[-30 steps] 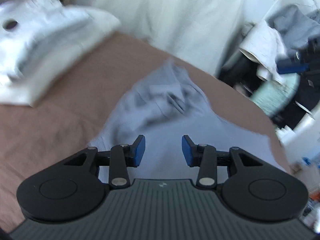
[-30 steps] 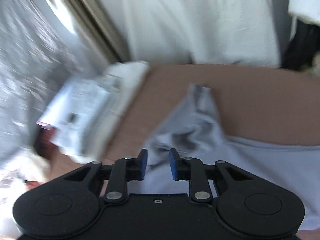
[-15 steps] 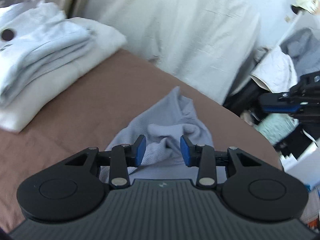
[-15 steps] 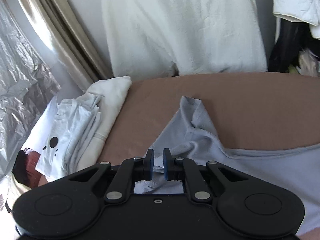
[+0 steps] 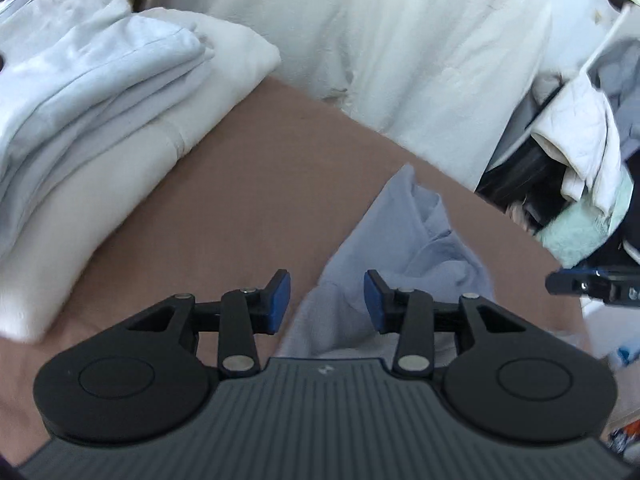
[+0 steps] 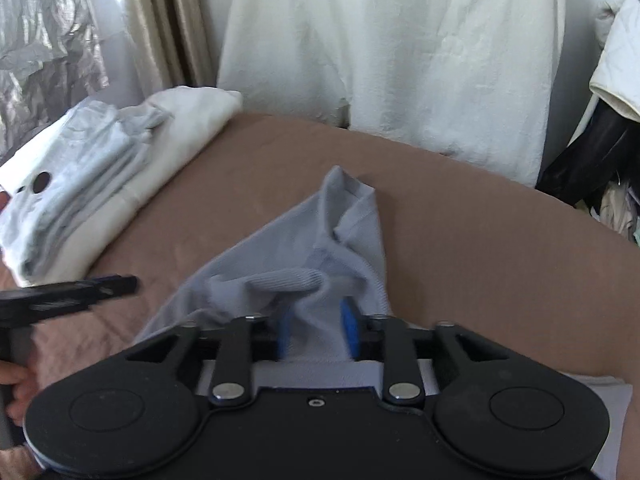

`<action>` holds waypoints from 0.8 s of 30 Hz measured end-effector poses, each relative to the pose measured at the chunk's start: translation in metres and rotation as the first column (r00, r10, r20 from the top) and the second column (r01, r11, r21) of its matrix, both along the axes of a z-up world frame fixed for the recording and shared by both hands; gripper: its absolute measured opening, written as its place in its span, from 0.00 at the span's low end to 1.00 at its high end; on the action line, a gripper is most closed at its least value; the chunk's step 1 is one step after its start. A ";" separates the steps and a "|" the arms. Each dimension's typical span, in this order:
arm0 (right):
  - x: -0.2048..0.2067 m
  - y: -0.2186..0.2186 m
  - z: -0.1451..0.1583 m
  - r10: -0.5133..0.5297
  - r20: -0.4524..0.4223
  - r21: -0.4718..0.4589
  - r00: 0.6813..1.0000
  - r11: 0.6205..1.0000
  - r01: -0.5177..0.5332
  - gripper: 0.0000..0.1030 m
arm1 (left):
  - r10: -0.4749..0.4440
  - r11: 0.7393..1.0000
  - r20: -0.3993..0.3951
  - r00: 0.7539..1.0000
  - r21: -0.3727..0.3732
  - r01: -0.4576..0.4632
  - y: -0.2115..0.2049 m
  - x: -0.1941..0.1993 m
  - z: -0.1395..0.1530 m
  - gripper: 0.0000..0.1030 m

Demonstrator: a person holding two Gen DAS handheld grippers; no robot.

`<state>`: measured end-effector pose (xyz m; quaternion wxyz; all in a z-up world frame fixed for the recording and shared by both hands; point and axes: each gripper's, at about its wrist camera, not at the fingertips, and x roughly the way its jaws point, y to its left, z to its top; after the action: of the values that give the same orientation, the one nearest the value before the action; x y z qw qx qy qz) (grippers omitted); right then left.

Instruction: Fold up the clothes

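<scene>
Since half a second ago the right gripper (image 6: 314,332) has been opened, and its jaws are now seen apart around a bunched fold of the grey-blue garment (image 6: 320,248) on the brown bed (image 6: 480,240). The left gripper (image 5: 325,300) is held open just above the cloth's left edge, seemingly without contact. The garment's long axis runs forward from both grippers, the right one being nearer.

soft daylight fills both views, brightest on the white sheet (image 6: 400,60) behind the bed. the crinkled foil (image 6: 48,40) at upper left glares. fisheye bending curves the edges, the right edge of the left view smears, and shadows stay faint.
</scene>
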<state>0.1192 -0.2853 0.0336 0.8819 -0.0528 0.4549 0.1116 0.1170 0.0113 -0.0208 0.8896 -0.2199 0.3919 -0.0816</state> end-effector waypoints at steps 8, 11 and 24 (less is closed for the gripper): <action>0.056 -0.002 -0.040 0.083 -0.012 -0.049 0.996 0.995 -0.083 0.35 | -0.188 0.982 -0.013 0.982 0.017 0.188 -0.021 0.069 -0.016 0.37; 0.076 0.004 -0.054 0.130 -0.014 -0.088 0.991 0.988 -0.130 0.35 | -0.252 0.962 -0.042 0.967 0.097 0.255 -0.040 0.097 -0.022 0.38; 0.095 -0.080 -0.068 -0.190 0.180 0.200 0.965 0.968 0.153 0.03 | -0.259 0.965 -0.067 0.964 0.016 0.260 -0.028 0.119 -0.052 0.38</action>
<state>0.2144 -0.3655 -0.0342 0.9302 0.0579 0.3556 0.0704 0.2355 -0.0169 -0.0726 0.8608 -0.1580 0.4470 -0.1853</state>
